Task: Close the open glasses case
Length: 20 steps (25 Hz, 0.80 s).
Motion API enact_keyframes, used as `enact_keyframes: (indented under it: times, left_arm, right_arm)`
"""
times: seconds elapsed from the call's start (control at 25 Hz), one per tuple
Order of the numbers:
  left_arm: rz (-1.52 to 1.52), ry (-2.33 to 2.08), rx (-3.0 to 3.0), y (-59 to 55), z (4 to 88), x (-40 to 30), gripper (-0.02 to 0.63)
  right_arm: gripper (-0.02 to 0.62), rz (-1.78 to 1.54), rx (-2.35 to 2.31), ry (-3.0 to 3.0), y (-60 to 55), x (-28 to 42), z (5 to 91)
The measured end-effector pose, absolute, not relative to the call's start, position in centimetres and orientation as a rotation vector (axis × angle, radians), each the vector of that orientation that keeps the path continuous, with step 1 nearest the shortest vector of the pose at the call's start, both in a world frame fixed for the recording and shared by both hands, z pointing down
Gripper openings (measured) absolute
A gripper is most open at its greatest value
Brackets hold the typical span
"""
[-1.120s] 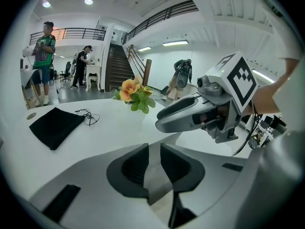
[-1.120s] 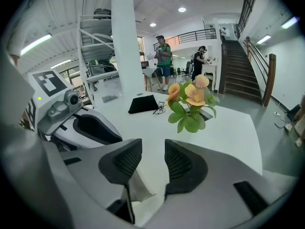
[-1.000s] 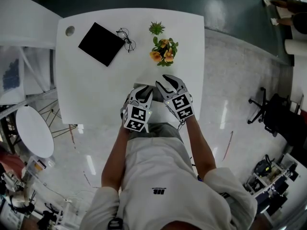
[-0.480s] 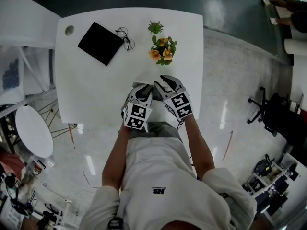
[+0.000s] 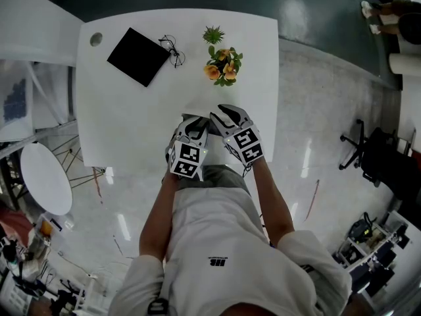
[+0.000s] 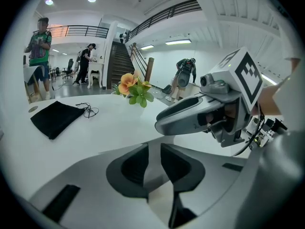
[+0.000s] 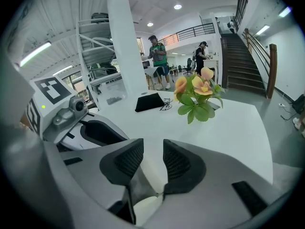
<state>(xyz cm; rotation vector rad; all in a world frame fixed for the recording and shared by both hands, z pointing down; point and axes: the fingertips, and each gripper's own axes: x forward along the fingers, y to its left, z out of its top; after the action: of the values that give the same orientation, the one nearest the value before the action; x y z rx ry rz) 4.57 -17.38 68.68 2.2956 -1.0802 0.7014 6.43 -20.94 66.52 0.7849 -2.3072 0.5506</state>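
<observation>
A flat black glasses case (image 5: pixel 138 56) lies at the far left of the white table (image 5: pixel 131 124), with wire-framed glasses (image 5: pixel 172 50) touching its right edge. The left gripper view shows the case (image 6: pixel 55 118) and glasses (image 6: pixel 88 109) far off; the right gripper view shows the case (image 7: pixel 149 101) and glasses (image 7: pixel 167 103) beyond the flowers. My left gripper (image 5: pixel 195 125) and right gripper (image 5: pixel 227 114) hover side by side over the table's near edge, far from the case. The jaws of the left gripper (image 6: pixel 152 149) and the right gripper (image 7: pixel 152 159) stand a narrow slit apart, holding nothing.
A pot of orange flowers (image 5: pixel 223 66) and a small green plant (image 5: pixel 213 35) stand at the table's far middle, between my right gripper and the case. A cable hole (image 5: pixel 96 40) sits in the far left corner. A round white table (image 5: pixel 46 180) is on the left floor. People stand in the background.
Almost nothing differs. The right gripper has crept a little to the left, toward the left gripper; case and glasses lie as before.
</observation>
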Motion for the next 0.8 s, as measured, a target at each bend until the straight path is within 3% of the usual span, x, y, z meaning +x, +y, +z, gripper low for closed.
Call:
enact_keyframes:
  times: [0.8]
  left_arm:
    - [0.704, -1.103, 2.289, -15.3, 68.7, 4.2, 0.094]
  right_arm:
    - [0.129, 0.544, 0.736, -2.311, -18.5, 6.0, 66.6]
